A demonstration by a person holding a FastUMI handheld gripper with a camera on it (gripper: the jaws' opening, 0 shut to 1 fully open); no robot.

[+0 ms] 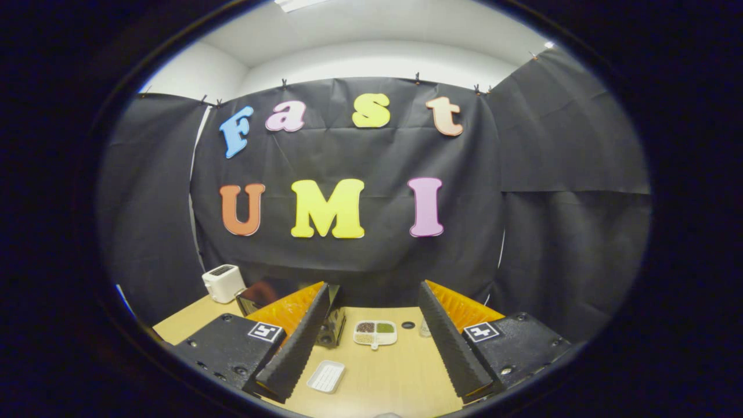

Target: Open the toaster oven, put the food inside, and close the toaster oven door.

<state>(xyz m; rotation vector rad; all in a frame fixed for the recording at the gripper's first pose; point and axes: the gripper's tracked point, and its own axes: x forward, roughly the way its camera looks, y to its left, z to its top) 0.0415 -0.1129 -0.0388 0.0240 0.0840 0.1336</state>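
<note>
Toaster oven (325, 313): dark, shiny box at the far left of the table, mostly hidden behind the left finger; only its top and one dark side with round knobs show. Cannot tell whether the door is open or closed from this angle.

Gripper (371, 371): raised above the near edge of the table, fingers (299, 342) spread wide, nothing between them but open tabletop. No contact with any object.

Between the fingers, near side: a small white rectangular tray (326, 376), ribbed inside, lying flat on the table just right of the left fingertip. It looks empty.

Further out, still between the fingers: a white divided dish (375, 333) with several compartments, holding portions of food in dark brown, green and pale tones. It sits just right of the toaster oven, apart from it. What the food is cannot be made out.

Right of the dish: a small dark round spot (408, 325) on the tabletop, and beside the right finger a small pale object (425, 330), too partly hidden to identify.

Far left, beyond the toaster oven: a white slot toaster (223, 283) near the table's back corner.

Table (400, 371): light wood surface, backed by black cloth wall (551, 232).
</note>
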